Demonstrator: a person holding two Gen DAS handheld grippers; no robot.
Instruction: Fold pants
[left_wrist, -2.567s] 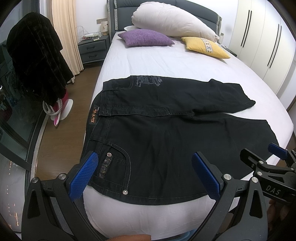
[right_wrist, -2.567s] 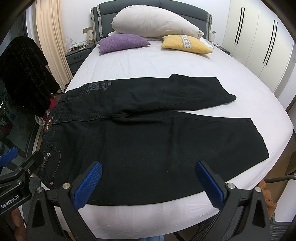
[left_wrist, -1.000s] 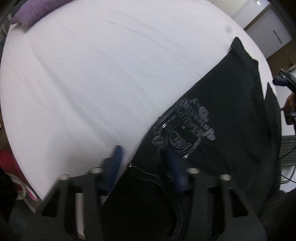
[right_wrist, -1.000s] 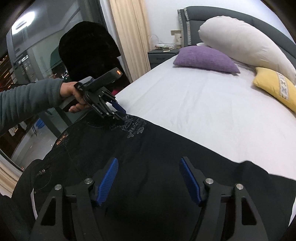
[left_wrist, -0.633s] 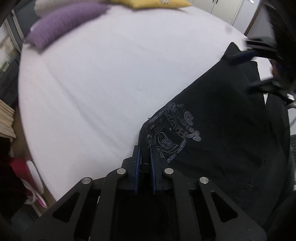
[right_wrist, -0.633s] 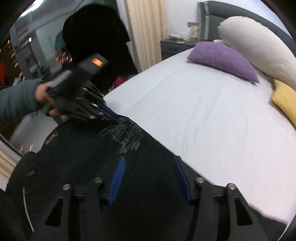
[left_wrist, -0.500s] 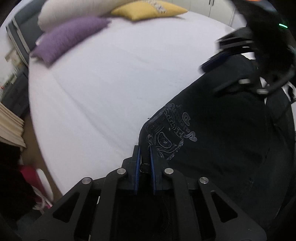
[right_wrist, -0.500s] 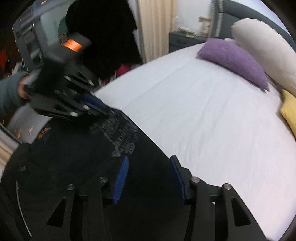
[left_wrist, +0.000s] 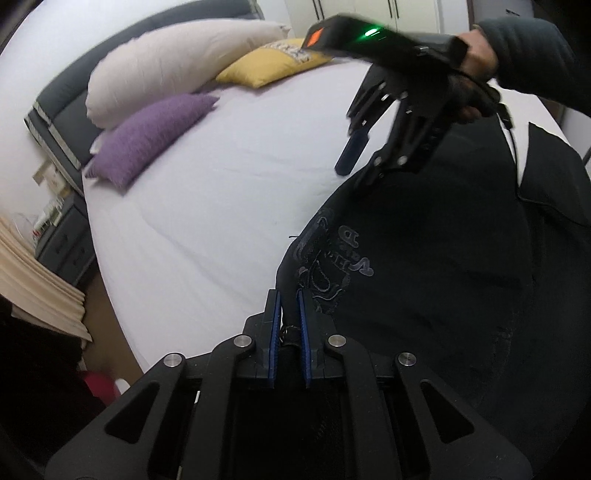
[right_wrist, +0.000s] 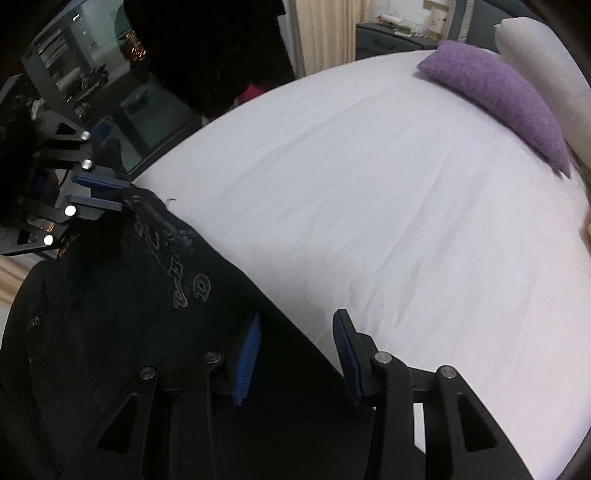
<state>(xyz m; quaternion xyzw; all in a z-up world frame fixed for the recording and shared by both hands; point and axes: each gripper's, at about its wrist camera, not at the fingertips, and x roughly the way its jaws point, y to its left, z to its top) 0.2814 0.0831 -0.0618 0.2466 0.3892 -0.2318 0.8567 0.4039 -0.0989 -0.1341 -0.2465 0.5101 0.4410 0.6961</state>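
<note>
Two claws on the black pants (left_wrist: 424, 295), spread on the bed (left_wrist: 221, 206): my left claw (left_wrist: 289, 314) pinches the waistband; my right claw (right_wrist: 295, 350) straddles the far edge, half-open. I'd close right before lifting both together.

Black pants (left_wrist: 424, 280) spread on bed, grey-printed corner lifted, far edge wavy.

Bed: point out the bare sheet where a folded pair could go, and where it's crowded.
The widest bare patch of bed lies between the pants edge and the purple pillow. In the left wrist view it also runs from the pants to the yellow pillow. It is crowded along the pants edge, where the left gripper grips and the right gripper hovers open.
</note>
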